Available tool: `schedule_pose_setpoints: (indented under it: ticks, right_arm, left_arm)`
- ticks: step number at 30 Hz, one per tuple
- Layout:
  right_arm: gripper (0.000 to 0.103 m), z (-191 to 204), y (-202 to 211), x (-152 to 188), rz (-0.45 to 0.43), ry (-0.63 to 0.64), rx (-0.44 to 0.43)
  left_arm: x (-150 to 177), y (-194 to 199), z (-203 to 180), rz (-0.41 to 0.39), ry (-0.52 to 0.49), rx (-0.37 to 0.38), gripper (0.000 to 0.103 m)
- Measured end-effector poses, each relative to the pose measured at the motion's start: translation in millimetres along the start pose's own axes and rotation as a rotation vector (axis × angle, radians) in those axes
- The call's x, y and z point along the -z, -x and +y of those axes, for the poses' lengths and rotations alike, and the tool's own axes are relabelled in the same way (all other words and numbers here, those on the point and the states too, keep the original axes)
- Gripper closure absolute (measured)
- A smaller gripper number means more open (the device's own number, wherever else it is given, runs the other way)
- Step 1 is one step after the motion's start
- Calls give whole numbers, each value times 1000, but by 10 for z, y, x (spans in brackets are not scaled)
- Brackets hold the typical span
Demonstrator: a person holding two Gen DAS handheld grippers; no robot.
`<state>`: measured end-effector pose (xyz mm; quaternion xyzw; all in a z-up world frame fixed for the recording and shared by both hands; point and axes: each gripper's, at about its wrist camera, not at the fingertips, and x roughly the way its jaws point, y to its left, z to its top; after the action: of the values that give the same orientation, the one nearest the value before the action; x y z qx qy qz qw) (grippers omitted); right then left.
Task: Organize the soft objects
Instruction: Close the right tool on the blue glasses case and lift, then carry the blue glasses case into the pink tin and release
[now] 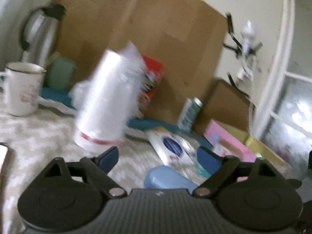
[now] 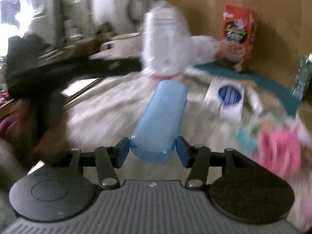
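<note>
A blue case point(image 2: 159, 122) is gripped between the right gripper point(image 2: 153, 152) fingers mid-carry, awaiting placement, while the left gripper point(image 1: 159, 159) is held wide open and empty.

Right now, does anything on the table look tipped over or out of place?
Yes. The plastic-wrapped cup stack leans instead of standing straight, and the white box with a blue oval lies flat, askew. Blur hides finer detail.

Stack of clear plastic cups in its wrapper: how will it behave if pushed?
The stack of clear plastic cups stands tall on a narrow base and already leans, so it probably tips rather than slides. It likely weighs little. The loose wrapper looks crinkly, perhaps slippery for the fingers.
</note>
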<state>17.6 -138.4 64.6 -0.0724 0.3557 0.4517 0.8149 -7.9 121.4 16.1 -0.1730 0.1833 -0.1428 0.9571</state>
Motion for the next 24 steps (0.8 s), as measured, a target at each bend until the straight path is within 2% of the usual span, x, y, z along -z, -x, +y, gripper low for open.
schedule_pose_setpoints:
  ticks: [2, 5, 6, 9, 12, 15, 17, 19, 22, 24]
  right_arm:
    - [47, -18, 187, 201, 6, -30, 65]
    - [41, -91, 396, 443, -12, -111, 222]
    - [41, -108, 438, 493, -22, -136, 235]
    - [40, -111, 488, 613, -64, -166, 209]
    - [40, -61, 422, 624, -79, -117, 185]
    - [39, -80, 342, 533, -76, -57, 167]
    - [34, -123, 294, 439, -79, -15, 143]
    - [23, -176, 254, 331, -93, 37, 112]
    - [17, -254, 187, 237, -72, 94, 75]
    - [17, -292, 91, 174, -49, 117, 37]
  left_arm:
    - [6, -59, -39, 43, -12, 12, 10]
    - [25, -135, -109, 101, -26, 13, 10]
    - [43, -151, -130, 119, -21, 16, 10]
    - [96, -162, -160, 160, 13, 31, 10]
    - [143, -166, -190, 218, 54, 34, 13]
    - [140, -61, -193, 229, 100, 37, 12]
    - [140, 17, -177, 240, 137, 32, 12]
    - [152, 75, -147, 256, 169, 29, 12]
    - [168, 81, -98, 290, 229, 45, 13]
    - [180, 30, -93, 309, 250, 52, 18]
